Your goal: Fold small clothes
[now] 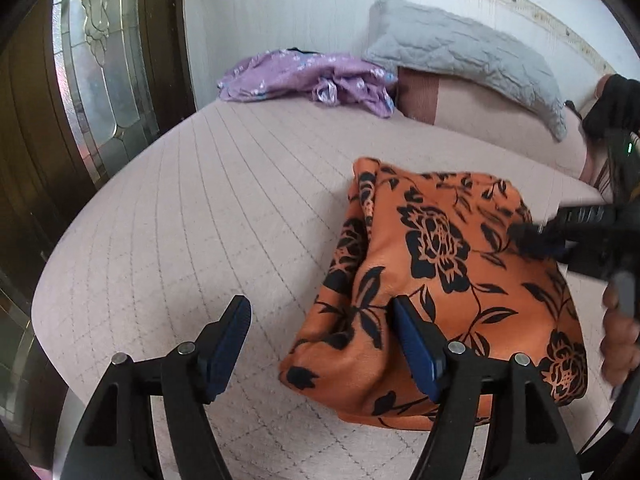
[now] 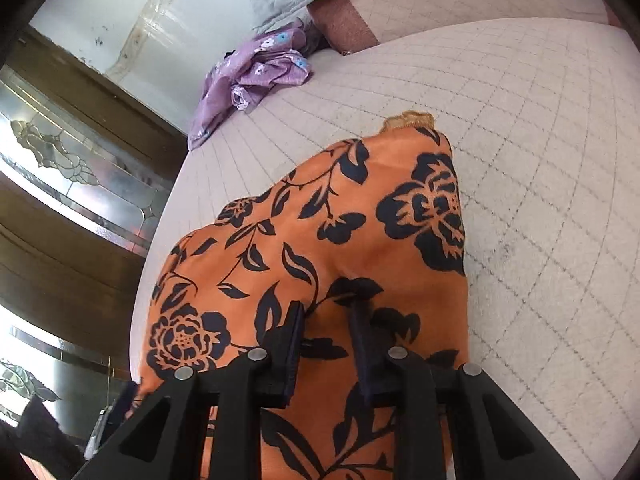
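An orange garment with a black flower print (image 1: 444,280) lies folded on the pink quilted bed (image 1: 200,208). My left gripper (image 1: 322,320) hovers at the garment's near left edge, jaws wide open. Its right pad (image 1: 414,344) is over the cloth, its left pad (image 1: 230,344) over bare bed, and neither presses on anything. My right gripper (image 2: 328,316) has its jaws close together, with a raised crease of the orange garment (image 2: 304,216) pinched between the pads. In the left wrist view the right gripper (image 1: 528,236) is a blur on the garment's right side.
A crumpled purple flowered garment (image 1: 312,80) (image 2: 256,76) lies at the bed's far corner. A grey quilted pillow (image 1: 468,56) leans on the tiled wall beside it. A wooden door with a glass panel (image 1: 100,80) stands past the bed's left edge. A person's hand (image 1: 618,340) shows at the right.
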